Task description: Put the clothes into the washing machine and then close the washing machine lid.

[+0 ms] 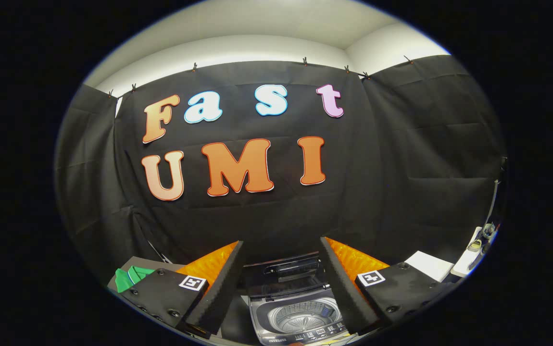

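Below, washing machine (300,312) lid (288,276) upright; tool (281,283) fingers spread.

table (137,262) | green cloth (130,278) left | washing machine (295,312) centre, lid open

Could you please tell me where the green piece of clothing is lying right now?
In the gripper view, the green garment lies on the table off to the left, beyond the open tool, well apart from the washing machine, which stands open between the fingers.
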Demonstrator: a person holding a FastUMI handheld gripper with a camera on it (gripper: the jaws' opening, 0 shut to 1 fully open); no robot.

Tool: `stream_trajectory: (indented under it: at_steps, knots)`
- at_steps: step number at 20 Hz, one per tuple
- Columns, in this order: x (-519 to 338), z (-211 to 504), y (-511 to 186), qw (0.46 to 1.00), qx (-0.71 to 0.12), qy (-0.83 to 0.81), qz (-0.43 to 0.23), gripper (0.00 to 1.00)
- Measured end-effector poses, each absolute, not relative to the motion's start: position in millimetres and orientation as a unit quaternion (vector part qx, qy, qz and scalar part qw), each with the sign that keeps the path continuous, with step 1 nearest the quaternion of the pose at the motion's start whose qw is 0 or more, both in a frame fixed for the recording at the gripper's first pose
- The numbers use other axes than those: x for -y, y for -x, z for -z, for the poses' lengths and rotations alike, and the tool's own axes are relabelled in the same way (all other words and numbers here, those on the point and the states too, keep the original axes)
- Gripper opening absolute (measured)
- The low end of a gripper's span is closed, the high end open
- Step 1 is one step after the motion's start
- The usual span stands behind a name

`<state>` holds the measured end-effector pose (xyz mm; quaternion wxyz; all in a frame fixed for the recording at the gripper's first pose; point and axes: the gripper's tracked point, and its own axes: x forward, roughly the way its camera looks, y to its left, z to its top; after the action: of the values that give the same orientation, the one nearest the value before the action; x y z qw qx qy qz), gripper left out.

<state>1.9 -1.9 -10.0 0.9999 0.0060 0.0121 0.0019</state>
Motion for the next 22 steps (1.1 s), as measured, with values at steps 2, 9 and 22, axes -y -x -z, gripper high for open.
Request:
stream_trajectory:
  at_steps: [2,9,22]
  knots:
    - [-0.6,12.4,-2.9,1.000,-0.015,-0.006,-0.004,0.99]
    - [-39.6,30.6,-7.1,0.999,-0.038,-0.001,-0.036,0.99]
    - [-233.8,95.8,18.8,0.977,-0.096,0.035,-0.189,0.99]
